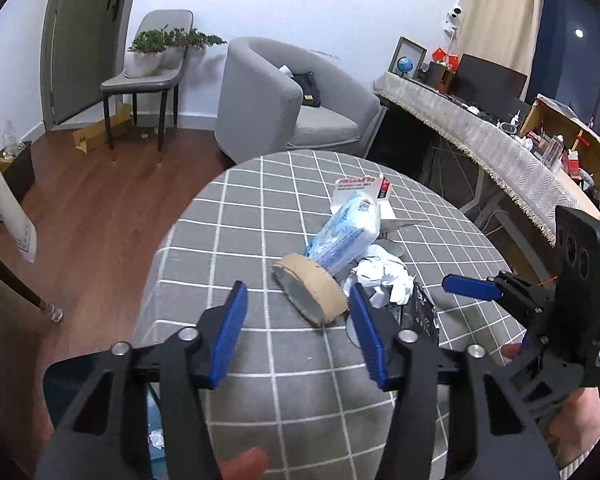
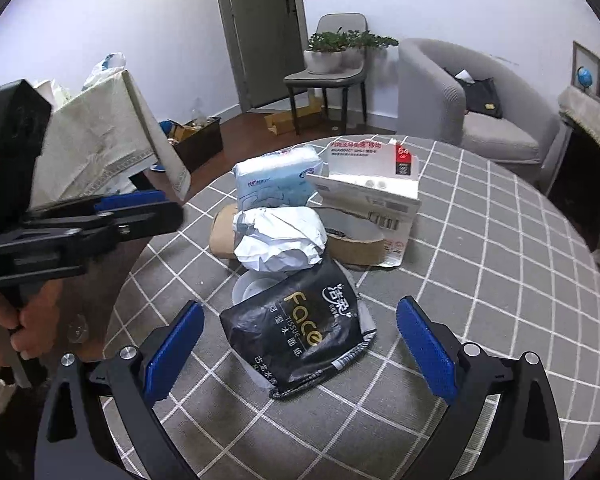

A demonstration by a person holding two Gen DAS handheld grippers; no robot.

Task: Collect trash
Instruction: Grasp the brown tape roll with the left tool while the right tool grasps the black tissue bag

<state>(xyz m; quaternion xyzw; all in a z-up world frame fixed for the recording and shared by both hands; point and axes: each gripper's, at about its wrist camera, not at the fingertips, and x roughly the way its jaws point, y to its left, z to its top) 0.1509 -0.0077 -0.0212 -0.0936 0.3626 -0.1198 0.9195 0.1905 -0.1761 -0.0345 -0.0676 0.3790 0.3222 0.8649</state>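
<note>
The round table (image 2: 500,264) with its grey checked cloth carries all the trash in one heap near the middle, and nothing of it is picked up yet, so I judge the step in hand is the approach to the first item. The biggest piece is the white cardboard package (image 2: 374,196) with red print, standing at the far side of the heap; just beside it on the left lies the pale blue tissue pack (image 2: 276,180), which leans on the brown tape roll (image 1: 310,294). In front of these sits the crumpled white paper (image 2: 280,242), touching the black tissue wrapper (image 2: 300,336), which lies nearest to the right side and partly covers a small white lid-like thing that I cannot identify. The right gripper (image 2: 300,350) is wide open and empty, with the black wrapper between its two blue fingers, but I cannot tell if it hovers above it or is already at its level. The left gripper (image 1: 300,334) is also fully open and holds nothing; it points at the tape roll, which is just ahead of its fingertips. The next move probably calls for lowering the right gripper around the soft wrapper and closing on a thick fold, because a flat film may slip. No trash bin is clearly visible on the table.
</note>
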